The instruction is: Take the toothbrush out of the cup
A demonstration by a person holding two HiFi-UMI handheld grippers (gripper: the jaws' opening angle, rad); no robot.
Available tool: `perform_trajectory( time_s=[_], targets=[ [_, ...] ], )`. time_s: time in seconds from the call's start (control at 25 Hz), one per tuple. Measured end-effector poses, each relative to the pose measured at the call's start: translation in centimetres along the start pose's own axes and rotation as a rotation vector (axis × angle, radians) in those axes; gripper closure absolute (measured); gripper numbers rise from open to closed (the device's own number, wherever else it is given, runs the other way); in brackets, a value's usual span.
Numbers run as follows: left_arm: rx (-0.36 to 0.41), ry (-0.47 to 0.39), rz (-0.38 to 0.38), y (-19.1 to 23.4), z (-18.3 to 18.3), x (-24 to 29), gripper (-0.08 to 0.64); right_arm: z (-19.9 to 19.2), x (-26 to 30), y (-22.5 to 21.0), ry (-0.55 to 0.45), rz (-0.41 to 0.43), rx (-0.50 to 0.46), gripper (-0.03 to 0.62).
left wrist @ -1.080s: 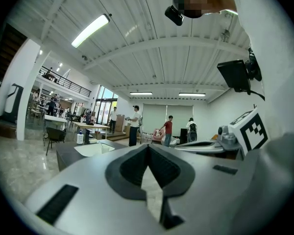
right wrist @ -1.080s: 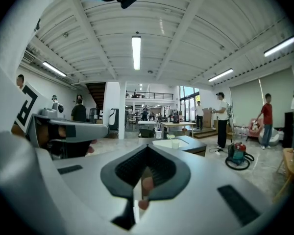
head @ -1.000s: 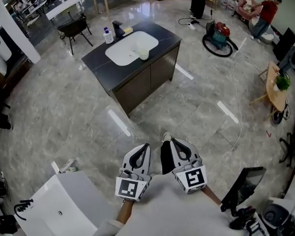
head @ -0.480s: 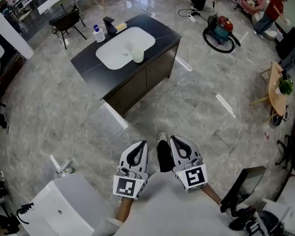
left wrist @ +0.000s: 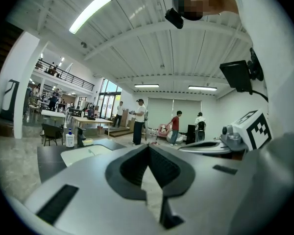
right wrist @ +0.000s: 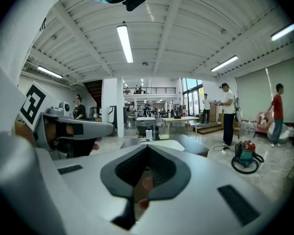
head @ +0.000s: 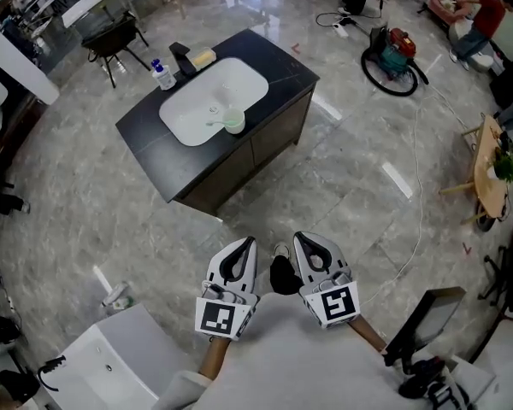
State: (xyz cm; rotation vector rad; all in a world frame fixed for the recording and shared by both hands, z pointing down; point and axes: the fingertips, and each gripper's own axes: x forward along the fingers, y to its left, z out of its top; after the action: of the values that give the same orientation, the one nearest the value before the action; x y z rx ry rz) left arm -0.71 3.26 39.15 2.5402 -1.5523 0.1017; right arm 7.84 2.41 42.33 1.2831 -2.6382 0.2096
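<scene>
Distant sink basin (head: pixel 197 101) holds the cup (head: pixel 233 122), toothbrush (head: pixel 215 125) barely discernible.

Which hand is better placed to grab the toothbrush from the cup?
Left, slightly. The left gripper and right gripper are shut, empty, far off; the cup lies ahead on the left side.

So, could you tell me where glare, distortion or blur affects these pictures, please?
Head view: ceiling lights glare as white streaks on the polished floor, edges bend. Left gripper view: fisheye circle, dark corners, close jaws soft. Right gripper view: same curvature, bright ceiling tube.
</scene>
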Motion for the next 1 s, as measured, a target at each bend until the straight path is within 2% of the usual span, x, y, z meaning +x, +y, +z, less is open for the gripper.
perform_trajectory(
  time_s=[0.2, 0.32, 0.48, 0.6, 0.72, 1.0],
  targets=[
    [0.049, 0.000, 0.029, 2.0, 1.7, 4.3, 0.557, 4.1, 4.1, -3.1, -0.160, 0.047, -0.019, 0.588],
    [0.058, -0.007, 0.058, 3.4, 2.5, 6.3, 0.557, 4.2, 6.1, -4.6, -0.116, 0.071, -0.021, 0.589],
    [0.049, -0.022, 0.102, 5.0, 3.6, 8.6, 0.555, 6.3, 8.4, -6.6, -0.197, 0.090, -0.019, 0.589],
    [0.046, -0.034, 0.134, 5.9, 4.3, 9.9, 0.555, 6.0, 9.6, -7.8, -0.168, 0.108, -0.021, 0.588],
    [0.071, -0.031, 0.157, 6.6, 4.4, 10.3, 0.555, 6.0, 10.6, -8.3, -0.161, 0.125, -0.023, 0.589],
    [0.057, -0.015, 0.195, 7.6, 3.8, 9.9, 0.555, 6.9, 11.9, -8.1, -0.203, 0.143, -0.009, 0.588]
  ],
)
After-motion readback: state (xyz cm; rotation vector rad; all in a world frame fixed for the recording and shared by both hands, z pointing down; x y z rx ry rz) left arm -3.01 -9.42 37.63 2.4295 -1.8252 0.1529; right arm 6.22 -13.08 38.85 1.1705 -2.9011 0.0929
